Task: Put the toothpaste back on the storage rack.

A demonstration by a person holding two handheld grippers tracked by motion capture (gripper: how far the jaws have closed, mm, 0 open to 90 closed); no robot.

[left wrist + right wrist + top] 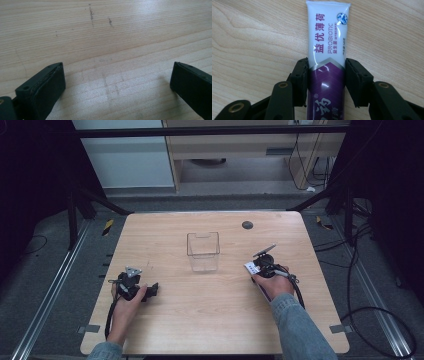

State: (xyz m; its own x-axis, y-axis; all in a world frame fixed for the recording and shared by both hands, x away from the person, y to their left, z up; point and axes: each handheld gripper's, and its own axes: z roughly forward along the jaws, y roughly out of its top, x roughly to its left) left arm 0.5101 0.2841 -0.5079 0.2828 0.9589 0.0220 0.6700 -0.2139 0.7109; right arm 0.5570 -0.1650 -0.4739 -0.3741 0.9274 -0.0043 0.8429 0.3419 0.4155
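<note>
A white and purple toothpaste tube [327,47] lies flat on the wooden table [215,320], its crimped white end pointing away from me. My right gripper [326,72] is shut on the tube, one jaw pressed against each side at the line where white meets purple. In the high view the tube [252,268] pokes out in front of the right gripper [263,263], at the right of the table. My left gripper [117,82] is open low over bare wood, with nothing between its jaws; in the high view the left gripper [150,290] sits at the table's left.
A clear plastic box [203,251], open at the top, stands upright in the middle of the table between the two grippers. A dark round grommet [247,225] sits near the far edge. Metal rails and cables run along the floor on both sides.
</note>
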